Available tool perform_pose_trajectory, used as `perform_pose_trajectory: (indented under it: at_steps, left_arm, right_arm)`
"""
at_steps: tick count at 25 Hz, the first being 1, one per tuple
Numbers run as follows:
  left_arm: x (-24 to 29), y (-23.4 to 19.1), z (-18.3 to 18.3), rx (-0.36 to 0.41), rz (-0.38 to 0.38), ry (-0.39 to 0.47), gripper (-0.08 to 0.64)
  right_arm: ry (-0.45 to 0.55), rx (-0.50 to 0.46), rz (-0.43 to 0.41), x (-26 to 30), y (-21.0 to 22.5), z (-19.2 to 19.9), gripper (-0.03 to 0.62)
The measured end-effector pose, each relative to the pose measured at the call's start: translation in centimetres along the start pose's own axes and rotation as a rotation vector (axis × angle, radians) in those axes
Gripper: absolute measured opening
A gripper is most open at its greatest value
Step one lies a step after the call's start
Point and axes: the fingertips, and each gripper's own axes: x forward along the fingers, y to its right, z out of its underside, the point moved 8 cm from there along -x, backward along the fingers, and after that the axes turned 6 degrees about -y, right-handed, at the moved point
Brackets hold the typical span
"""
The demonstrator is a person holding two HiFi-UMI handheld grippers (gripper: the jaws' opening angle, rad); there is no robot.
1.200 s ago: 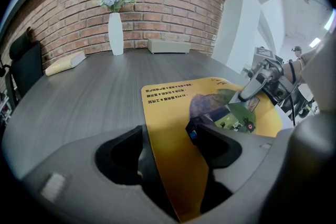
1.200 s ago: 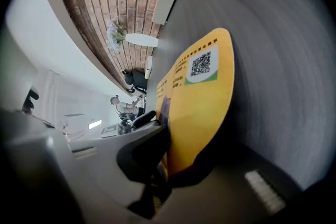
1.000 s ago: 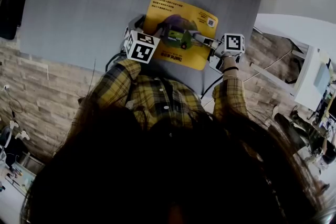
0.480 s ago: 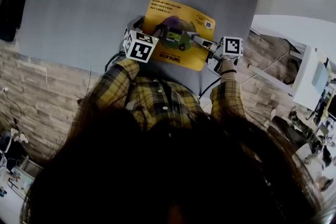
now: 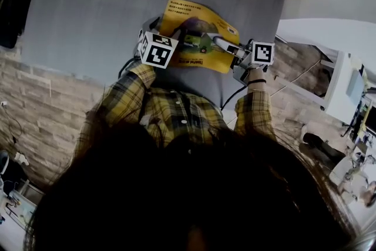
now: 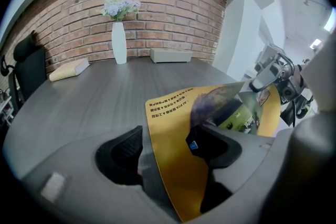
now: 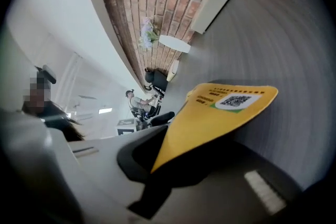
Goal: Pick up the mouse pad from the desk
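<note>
Both grippers are clamped on the mouse pad. The left gripper has its jaws closed on the pad's near-left edge, with the yellow sheet running straight between the two dark pads. The right gripper has its jaws pinched fully shut on the pad's right edge, and the sheet fans out from the pinch point. The pad is yellow with lines of dark print, a purple and green picture in the middle and a QR code on a white patch near the far-right corner. It sits over the near-middle of the grey desk, between the two grippers, and is bowed rather than flat. In the right gripper view its far-right corner hangs clear of the desk surface. I can't tell whether the far-left edge is touching the desk. In the head view the marker cubes, left and right, flank the pad, with yellow plaid sleeves behind them. At the far edge of the desk, against the brick wall, stand a white vase of pale flowers, a cream book lying to its left and a long grey box to its right, all well apart from the pad.
</note>
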Motion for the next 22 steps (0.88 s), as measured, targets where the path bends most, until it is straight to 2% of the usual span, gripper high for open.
perform_pose_trajectory:
  at_steps: [4, 8, 11, 17, 22]
  left_arm:
    - [-1.3, -0.2, -0.7, -0.006, -0.004, 0.045, 0.328]
    - [-3.3, -0.3, -2.0, -0.004, -0.019, 0.105, 0.325]
    - [-4.9, -0.2, -2.9, -0.007, -0.023, 0.157, 0.322]
    - [-8.1, -0.1, -4.3, -0.033, -0.016, 0.264, 0.321]
    - [-10.9, 0.3, -5.2, -0.035, -0.004, 0.347, 0.307]
  right_arm:
    - [0.017, -0.093, -0.022, 0.3, -2.7, -0.7, 0.014]
    - [0.038, -0.181, 0.05, -0.4, -4.7, -1.1, 0.014]
    - [0.083, -0.255, 0.061, -0.5, -7.1, -1.2, 0.014]
    - [0.235, -0.412, 0.165, -1.4, -10.9, -1.3, 0.014]
    - [0.344, -0.555, 0.283, -2.0, -13.7, -0.7, 0.014]
